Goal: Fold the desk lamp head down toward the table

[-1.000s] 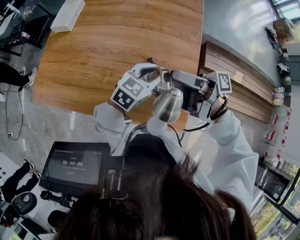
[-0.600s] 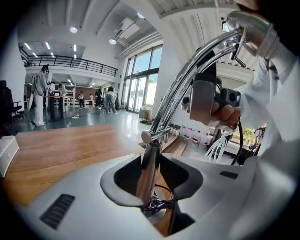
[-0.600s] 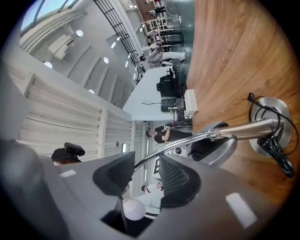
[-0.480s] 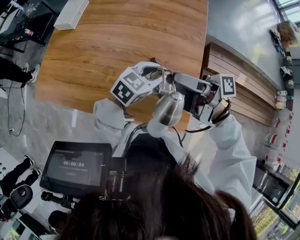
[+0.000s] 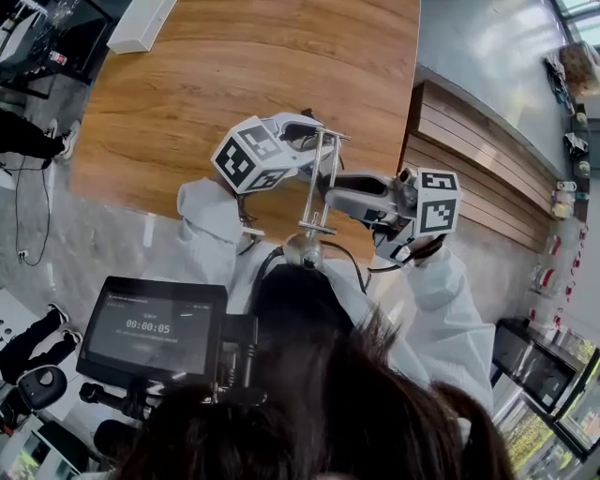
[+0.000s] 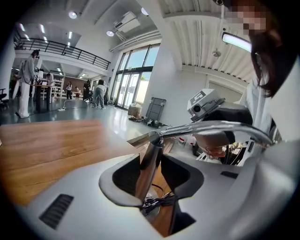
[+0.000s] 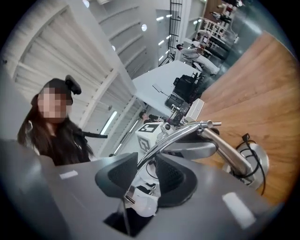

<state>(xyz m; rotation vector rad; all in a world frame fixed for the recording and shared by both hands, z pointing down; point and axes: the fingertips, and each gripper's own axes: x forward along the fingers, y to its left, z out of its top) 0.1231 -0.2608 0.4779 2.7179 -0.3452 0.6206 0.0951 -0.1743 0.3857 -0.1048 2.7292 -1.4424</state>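
A chrome desk lamp stands at the near edge of the wooden table (image 5: 187,94). Its thick post (image 6: 149,168) rises between the jaws of my left gripper (image 6: 152,176). The jaws are opening, and a gap shows beside the post. The thin curved upper arm (image 7: 183,133) runs between the jaws of my right gripper (image 7: 146,174). These jaws are closing, but the pads stand apart from the rod. In the head view the lamp arm (image 5: 321,183) runs from the left gripper (image 5: 305,131) down to the lamp head (image 5: 305,251). The right gripper (image 5: 339,195) is beside the arm. The base (image 7: 257,164) carries a black cord.
A white box (image 5: 141,23) lies at the table's far left corner. A timer screen (image 5: 155,328) hangs below the table edge near my body. Slatted wooden steps (image 5: 469,150) run along the right. People stand far off in the hall (image 6: 26,79).
The lamp head has swung down toward the person, so the arm now hangs stretched out. My right gripper has dropped lower and rolled. The left gripper has tilted a little.
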